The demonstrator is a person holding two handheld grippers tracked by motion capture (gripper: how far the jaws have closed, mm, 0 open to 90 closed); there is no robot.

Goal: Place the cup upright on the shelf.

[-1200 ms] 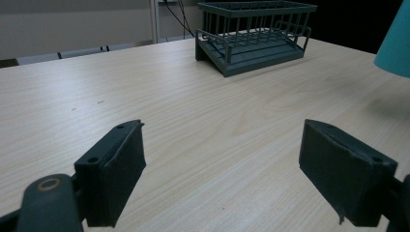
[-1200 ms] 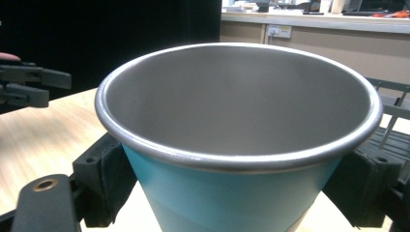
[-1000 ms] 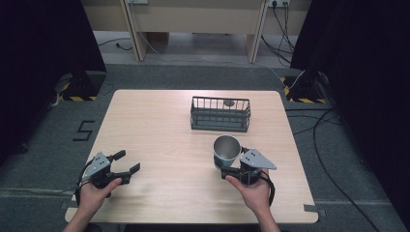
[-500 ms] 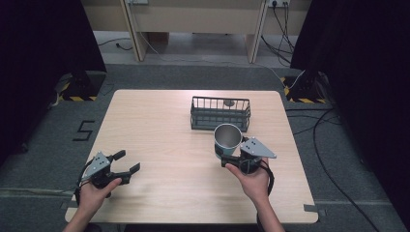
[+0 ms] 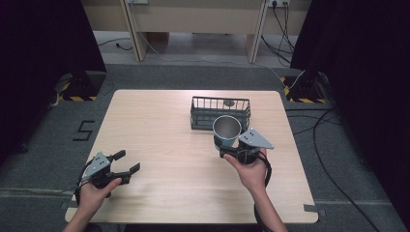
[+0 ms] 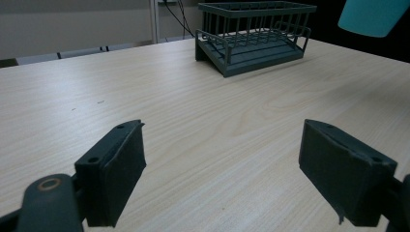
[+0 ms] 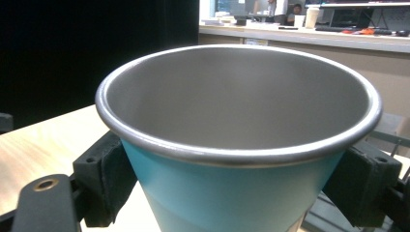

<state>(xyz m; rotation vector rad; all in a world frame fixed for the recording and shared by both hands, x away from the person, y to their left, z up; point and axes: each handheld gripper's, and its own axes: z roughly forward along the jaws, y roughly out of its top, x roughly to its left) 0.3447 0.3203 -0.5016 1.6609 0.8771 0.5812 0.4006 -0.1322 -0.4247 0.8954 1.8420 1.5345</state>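
Left claw (image 5: 126,162): jaws spread wide, held low at the near left, hand (image 5: 94,189) behind it. Right claw (image 5: 227,145): jaws clamped, raised, forearm reaching forward from the near edge.

Light wood table (image 5: 159,125) sits on grey carpet (image 5: 338,159), black curtains (image 5: 43,43) either side, wooden desk legs (image 5: 126,24) at the far end.

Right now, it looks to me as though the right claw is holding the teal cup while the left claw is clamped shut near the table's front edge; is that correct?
Not quite: the left claw is open, its jaws wide apart over bare table, as the left gripper view shows. The right claw does hold the teal cup.
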